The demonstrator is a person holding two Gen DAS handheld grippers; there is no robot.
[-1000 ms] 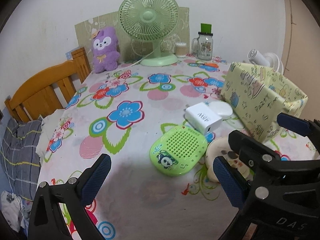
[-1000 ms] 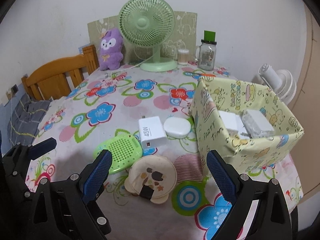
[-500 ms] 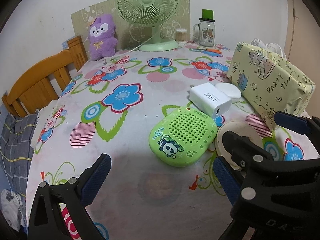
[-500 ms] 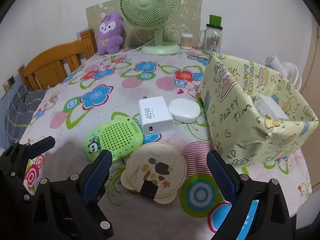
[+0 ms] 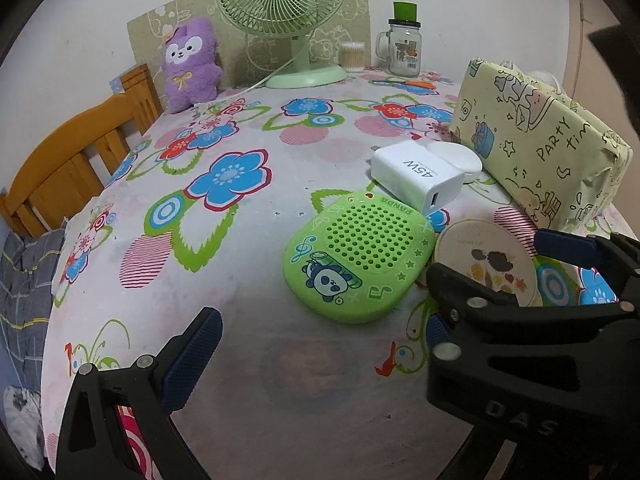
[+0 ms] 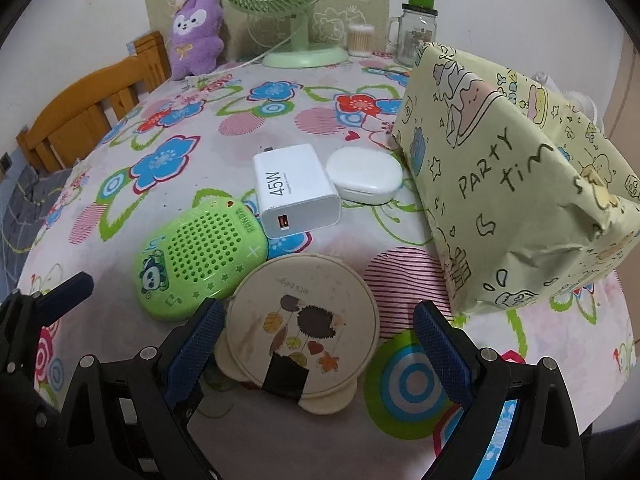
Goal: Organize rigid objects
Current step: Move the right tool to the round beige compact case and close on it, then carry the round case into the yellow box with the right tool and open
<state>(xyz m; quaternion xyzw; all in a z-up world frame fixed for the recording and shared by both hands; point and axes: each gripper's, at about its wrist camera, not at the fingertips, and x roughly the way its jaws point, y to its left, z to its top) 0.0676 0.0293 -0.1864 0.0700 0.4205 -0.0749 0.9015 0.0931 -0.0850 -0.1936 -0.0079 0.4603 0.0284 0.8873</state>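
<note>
On the flowered tablecloth lie a green panda speaker [image 5: 356, 260] [image 6: 200, 256], a white 45W charger [image 5: 416, 178] [image 6: 294, 190], a white oval case [image 5: 460, 162] [image 6: 362, 174] and a round beige compact with a hedgehog picture [image 5: 486, 262] [image 6: 304, 324]. A yellow "Party Time" box [image 5: 536, 140] [image 6: 516, 192] stands to their right. My right gripper [image 6: 316, 348] is open, low over the table, its fingers on either side of the compact without touching it. My left gripper [image 5: 316, 344] is open and empty in front of the speaker.
At the table's back stand a green fan [image 5: 284, 12], a purple plush [image 5: 192, 64], a cotton swab jar [image 5: 352, 56] and a glass mug jar [image 5: 404, 48]. A wooden chair [image 5: 68, 160] is at the left edge. A white fan [image 6: 580, 100] is behind the box.
Both grippers have moved forward and down towards the objects. The right gripper's fingers now flank the round compact. Both stay open.
</note>
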